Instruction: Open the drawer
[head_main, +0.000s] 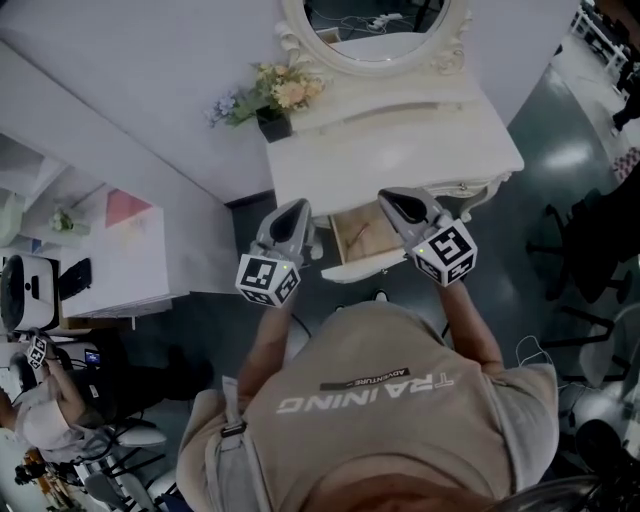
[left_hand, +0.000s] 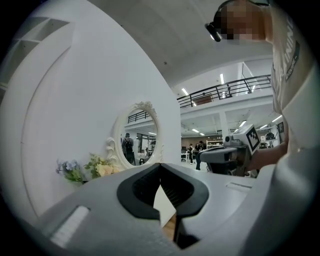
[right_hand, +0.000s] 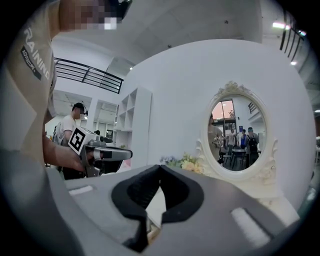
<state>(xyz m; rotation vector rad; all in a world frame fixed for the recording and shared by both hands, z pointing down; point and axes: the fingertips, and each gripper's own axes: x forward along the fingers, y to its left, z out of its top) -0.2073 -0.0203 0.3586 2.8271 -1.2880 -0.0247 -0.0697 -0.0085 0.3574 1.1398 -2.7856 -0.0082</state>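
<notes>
A white wall (head_main: 150, 90) stands behind a white table (head_main: 400, 160). An oval mirror (head_main: 380, 20) in a curly white frame is at the back of the table. A bunch of flowers (head_main: 268, 95) sits at the table's left corner. The floor (head_main: 560, 140) is grey and shiny. A low white cabinet (head_main: 125, 265) is at the left. A black chair (head_main: 590, 250) is at the right. Tall white shelves (right_hand: 134, 125) stand further off. High up runs a black railing (left_hand: 230, 91), with long lights (left_hand: 221, 78) on the ceiling.
</notes>
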